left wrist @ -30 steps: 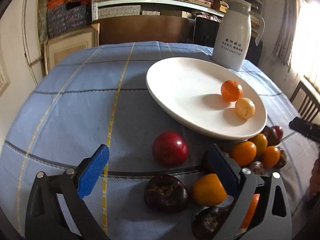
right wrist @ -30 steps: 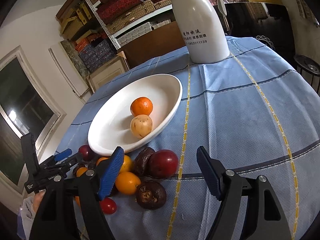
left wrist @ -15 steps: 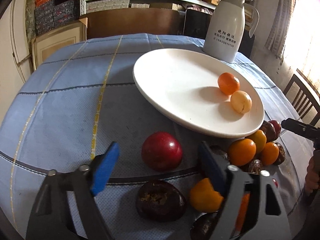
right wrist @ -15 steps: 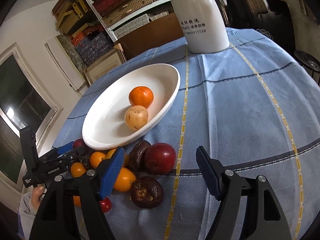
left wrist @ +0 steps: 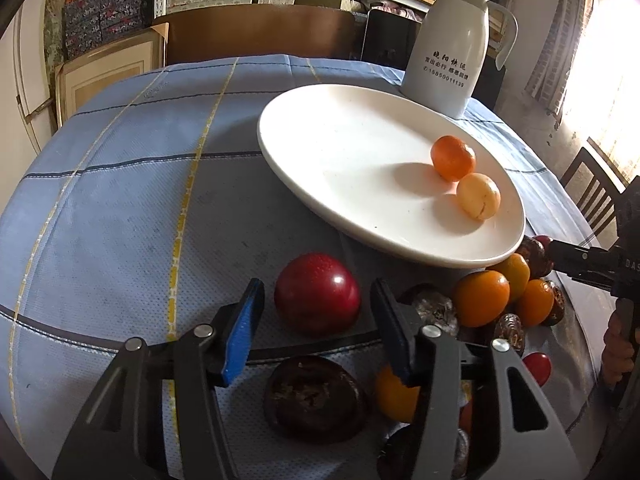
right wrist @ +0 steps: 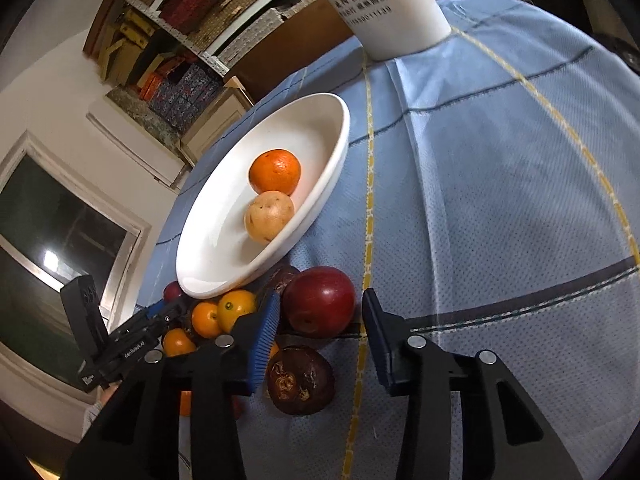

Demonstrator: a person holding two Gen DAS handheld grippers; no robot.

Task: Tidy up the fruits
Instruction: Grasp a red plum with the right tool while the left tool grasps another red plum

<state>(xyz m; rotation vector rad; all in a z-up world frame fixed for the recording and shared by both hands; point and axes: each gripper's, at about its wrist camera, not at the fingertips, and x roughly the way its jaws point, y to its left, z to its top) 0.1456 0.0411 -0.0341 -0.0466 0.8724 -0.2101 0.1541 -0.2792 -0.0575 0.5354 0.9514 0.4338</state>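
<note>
A white oval plate (left wrist: pixel 340 152) (right wrist: pixel 224 216) holds an orange mandarin (left wrist: pixel 453 158) (right wrist: pixel 275 171) and a pale yellow fruit (left wrist: pixel 478 196) (right wrist: pixel 269 216). A red apple (left wrist: pixel 317 298) (right wrist: pixel 319 301) lies on the cloth in front of the plate. One of my grippers (left wrist: pixel 316 332) is open around the apple's near side. The other (right wrist: pixel 316 332) is open with its pads on either side of the apple's near side. A dark wrinkled fruit (left wrist: pixel 316 398) (right wrist: pixel 301 379) lies under the fingers. Several oranges (left wrist: pixel 481 299) (right wrist: pixel 236 308) sit beside the plate.
A white thermos jug (left wrist: pixel 452 40) (right wrist: pixel 380 4) stands behind the plate on the blue checked tablecloth (left wrist: pixel 120 200). More dark fruits and a small red one (left wrist: pixel 538 367) lie near the table edge. Shelves with boxes stand behind. A chair (left wrist: pixel 592 196) is at the right.
Both grippers have moved forward and down toward the red apple and narrowed their jaws. The right wrist view has tilted. The fruits have not moved.
</note>
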